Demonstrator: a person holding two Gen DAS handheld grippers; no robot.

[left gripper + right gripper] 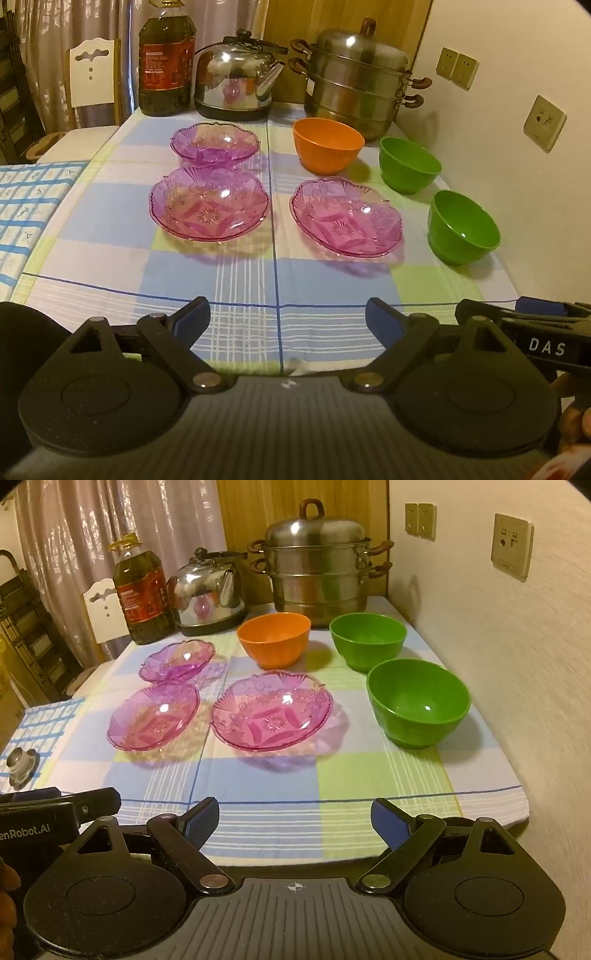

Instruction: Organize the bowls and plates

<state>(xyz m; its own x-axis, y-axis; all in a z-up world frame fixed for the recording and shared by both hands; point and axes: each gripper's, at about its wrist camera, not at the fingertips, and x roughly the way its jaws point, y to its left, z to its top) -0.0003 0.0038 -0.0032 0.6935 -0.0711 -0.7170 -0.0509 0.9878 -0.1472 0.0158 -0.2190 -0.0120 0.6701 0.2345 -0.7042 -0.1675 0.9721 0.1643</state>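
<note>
Three purple glass plates lie on the checked tablecloth: far left [214,146] [177,660], near left [208,203] [154,717], and middle [345,217] [272,709]. An orange bowl [328,144] [274,638] and two green bowls, far [409,163] [367,640] and near [462,227] [418,702], stand upright on the right. My left gripper [288,319] is open and empty above the table's front edge. My right gripper [294,818] is open and empty beside it, also at the front edge.
A steel steamer pot [360,79] [317,563], a kettle [236,77] [208,590] and an oil bottle [167,59] [142,590] stand along the back. A wall [517,664] with sockets runs along the right. A chair [92,74] stands at the back left.
</note>
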